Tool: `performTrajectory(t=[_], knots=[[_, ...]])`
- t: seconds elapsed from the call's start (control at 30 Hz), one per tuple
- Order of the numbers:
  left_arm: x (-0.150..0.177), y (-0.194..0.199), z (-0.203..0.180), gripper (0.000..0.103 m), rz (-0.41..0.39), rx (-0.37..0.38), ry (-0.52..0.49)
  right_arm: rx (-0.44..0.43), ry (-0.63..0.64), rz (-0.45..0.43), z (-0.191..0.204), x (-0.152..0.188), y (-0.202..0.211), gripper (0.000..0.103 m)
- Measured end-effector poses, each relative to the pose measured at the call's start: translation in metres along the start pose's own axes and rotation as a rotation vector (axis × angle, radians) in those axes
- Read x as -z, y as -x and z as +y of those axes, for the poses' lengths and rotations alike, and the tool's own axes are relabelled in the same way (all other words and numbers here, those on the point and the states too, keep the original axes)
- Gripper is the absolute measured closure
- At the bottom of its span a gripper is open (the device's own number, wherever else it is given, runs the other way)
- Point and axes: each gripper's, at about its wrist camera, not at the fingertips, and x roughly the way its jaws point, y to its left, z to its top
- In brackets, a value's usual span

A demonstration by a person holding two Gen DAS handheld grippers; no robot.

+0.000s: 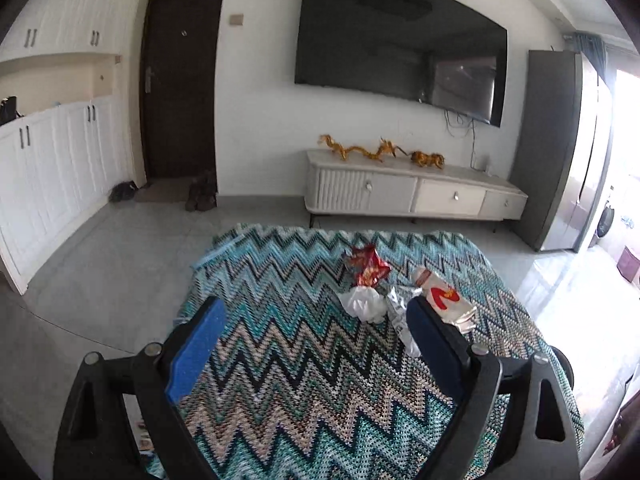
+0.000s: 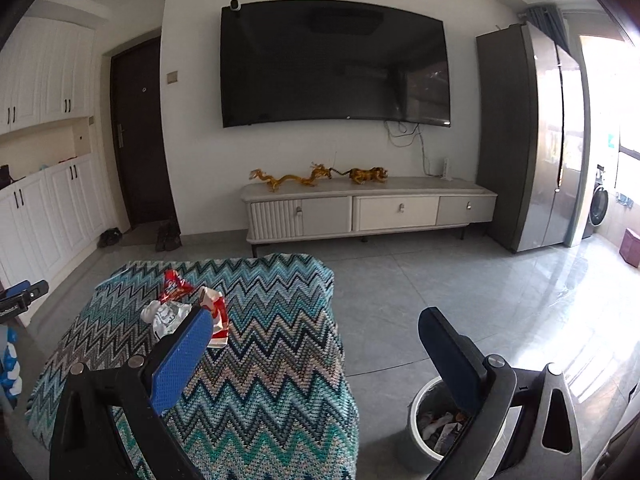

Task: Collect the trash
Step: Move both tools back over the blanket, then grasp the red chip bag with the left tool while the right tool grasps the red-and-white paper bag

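Trash lies on a table under a zigzag cloth (image 1: 288, 360): a red foil wrapper (image 1: 368, 266), a crumpled white bag (image 1: 364, 304), a silver foil piece (image 1: 400, 316) and a white-and-red paper wrapper (image 1: 444, 298). My left gripper (image 1: 316, 320) is open and empty above the cloth, just short of the trash. My right gripper (image 2: 316, 328) is open and empty over the table's right edge; the red wrapper (image 2: 174, 284), white bag (image 2: 166, 316) and paper wrapper (image 2: 216, 312) lie past its left finger. A grey bin (image 2: 420, 440) with trash inside stands on the floor below its right finger.
A white TV cabinet (image 2: 368, 210) with gold dragon figures (image 2: 292, 178) stands at the far wall under a wall TV (image 2: 336, 64). A tall grey fridge (image 2: 528, 140) is at right. White cupboards (image 1: 52, 160) and a dark door (image 1: 180, 80) are at left. Grey tile floor (image 2: 460, 288) surrounds the table.
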Motion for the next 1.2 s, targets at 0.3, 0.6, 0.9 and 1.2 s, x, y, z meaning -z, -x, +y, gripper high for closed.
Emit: performTrajectory(t=[0.3, 0.6, 0.9, 1.2], knots=[[0.0, -0.099, -0.005, 0.022, 0.149, 0.082, -0.022, -0.167, -0.006, 0.169, 0.027, 0.007, -0.102, 0.001], [-0.031, -0.178, -0.007, 0.022, 0.221, 0.162, 0.0, -0.27, 0.021, 0.292, 0.059, 0.017, -0.183, 0.011], [-0.05, -0.257, -0.036, 0.022, 0.304, 0.14, -0.075, -0.392, 0.008, 0.411, 0.093, 0.033, -0.255, 0.022], [-0.048, -0.306, -0.059, 0.022, 0.379, 0.091, -0.162, -0.458, -0.052, 0.506, 0.106, 0.051, -0.311, 0.032]])
